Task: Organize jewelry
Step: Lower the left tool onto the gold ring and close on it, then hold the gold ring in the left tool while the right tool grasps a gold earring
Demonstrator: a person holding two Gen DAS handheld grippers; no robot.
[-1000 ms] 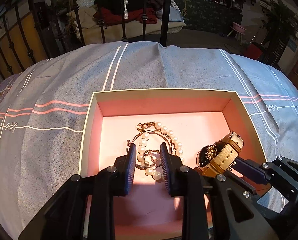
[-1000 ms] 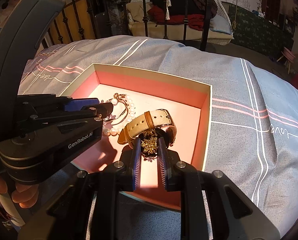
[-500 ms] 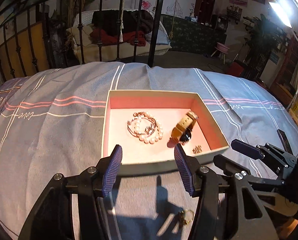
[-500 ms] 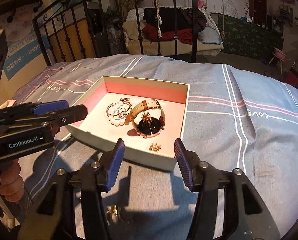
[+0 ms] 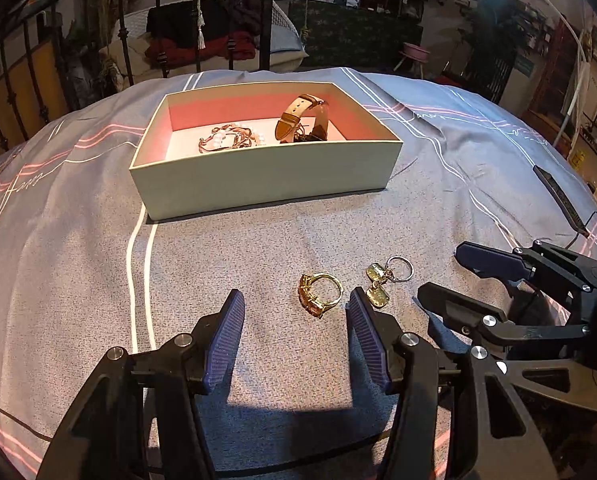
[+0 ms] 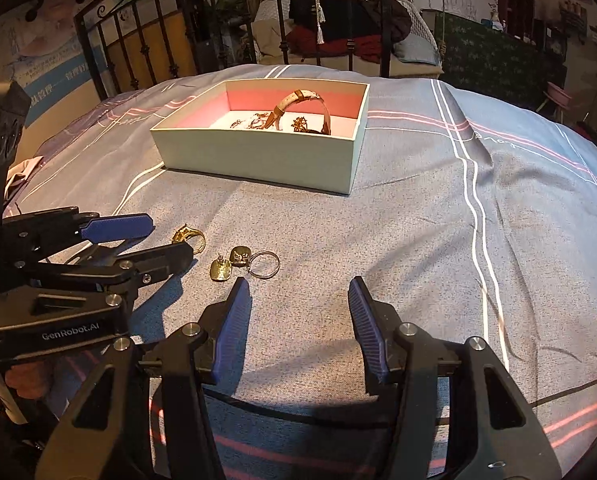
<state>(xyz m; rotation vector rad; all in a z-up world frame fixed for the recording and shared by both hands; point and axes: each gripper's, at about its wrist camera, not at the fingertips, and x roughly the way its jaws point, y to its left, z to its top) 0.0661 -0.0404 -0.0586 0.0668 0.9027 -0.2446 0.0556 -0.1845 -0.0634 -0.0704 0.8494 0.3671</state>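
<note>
Gold: one ring (image 5: 319,293), two earrings (image 5: 376,285)

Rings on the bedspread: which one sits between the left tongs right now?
The gold ring with the amber stones, lying between the open left tongs. The thin silver ring lies farther right, beside the gold earrings.

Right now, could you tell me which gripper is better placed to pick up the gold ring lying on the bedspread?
Left. The gold ring lies just ahead of the open left gripper, near its right jaw. The right gripper is open too, but the ring sits well off to its left.
</note>
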